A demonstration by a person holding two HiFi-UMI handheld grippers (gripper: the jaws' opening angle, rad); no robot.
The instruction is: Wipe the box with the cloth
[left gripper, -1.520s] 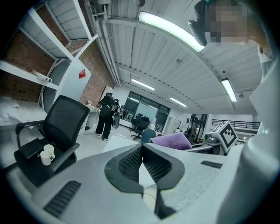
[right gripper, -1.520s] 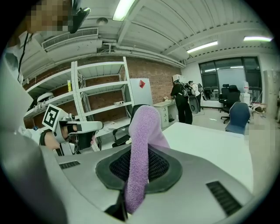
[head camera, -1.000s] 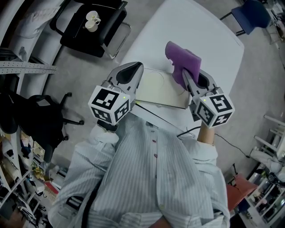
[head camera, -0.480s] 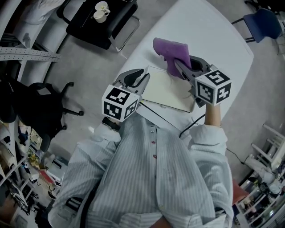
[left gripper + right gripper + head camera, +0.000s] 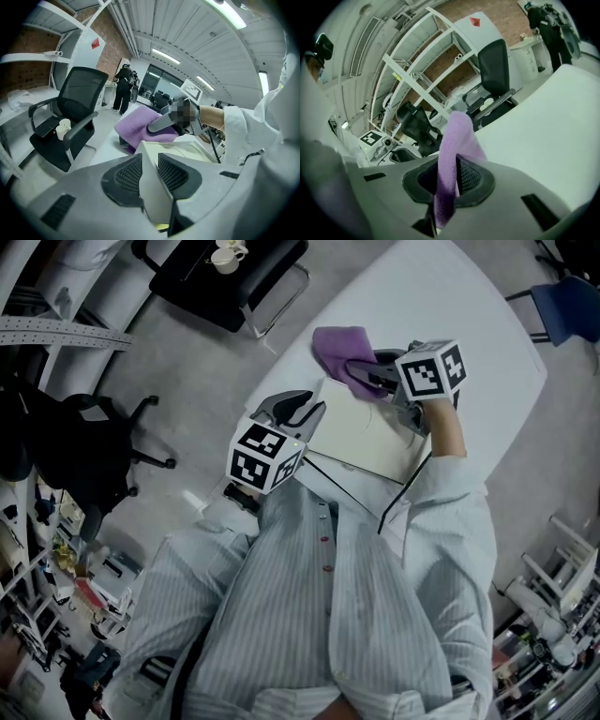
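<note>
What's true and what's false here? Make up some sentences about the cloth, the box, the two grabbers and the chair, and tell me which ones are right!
1. The right gripper is shut on the cloth. True.
2. The left gripper holds nothing. False: its jaws are closed on the edge of the box.
3. The cloth is green. False: it is purple.
4. White cups sit on the black chair. True.
5. The box is black. False: it is a pale cream colour.
</note>
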